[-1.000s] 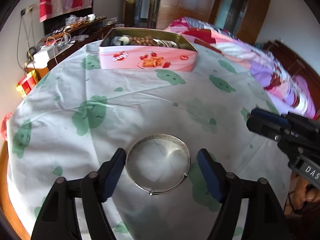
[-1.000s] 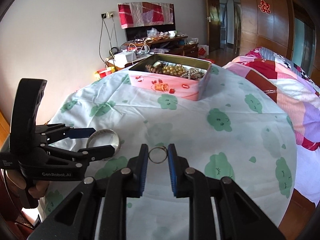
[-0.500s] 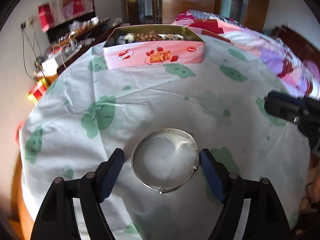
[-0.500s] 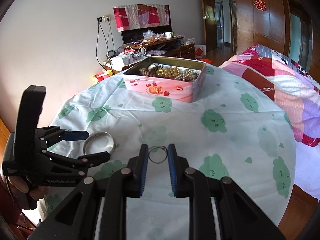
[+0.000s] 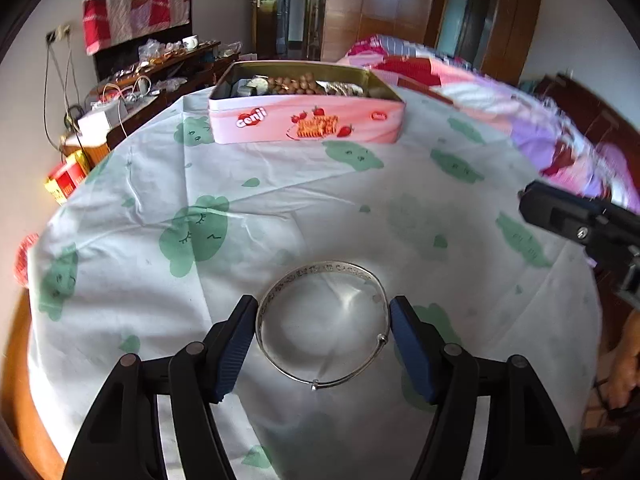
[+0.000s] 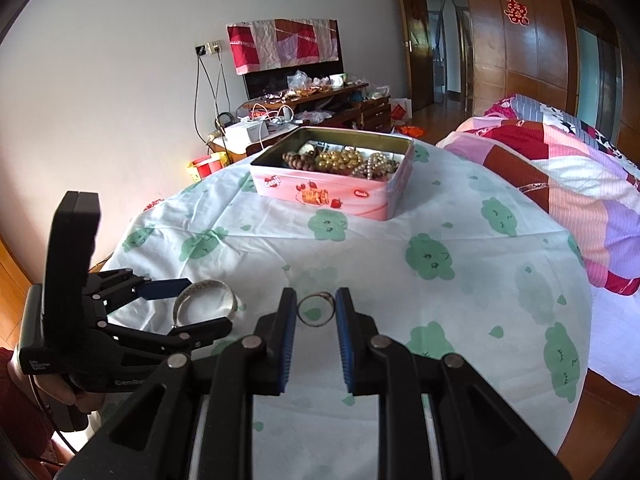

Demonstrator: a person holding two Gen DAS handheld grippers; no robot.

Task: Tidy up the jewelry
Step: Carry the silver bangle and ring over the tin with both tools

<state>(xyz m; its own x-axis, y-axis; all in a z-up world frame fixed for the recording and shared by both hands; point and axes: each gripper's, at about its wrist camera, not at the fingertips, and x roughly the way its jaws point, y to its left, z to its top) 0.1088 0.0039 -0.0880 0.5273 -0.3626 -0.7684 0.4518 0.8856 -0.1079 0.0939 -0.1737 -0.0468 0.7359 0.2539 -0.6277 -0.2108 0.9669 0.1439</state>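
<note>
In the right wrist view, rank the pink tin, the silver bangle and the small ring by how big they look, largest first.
1. Pink tin, clearly largest though farthest.
2. Silver bangle, between the left gripper fingers.
3. Small ring, pinched by the right gripper.

Daylight fills both views, bright and even. Fisheye distortion bends the door [image 6: 520, 60] and wall lines, and black vignetting fills the corners. In the left wrist view, the bed [image 5: 540, 120] right of the tin [image 5: 306, 124] is motion-blurred. The cloth [image 6: 400, 240] carries soft, faint shadows.
</note>
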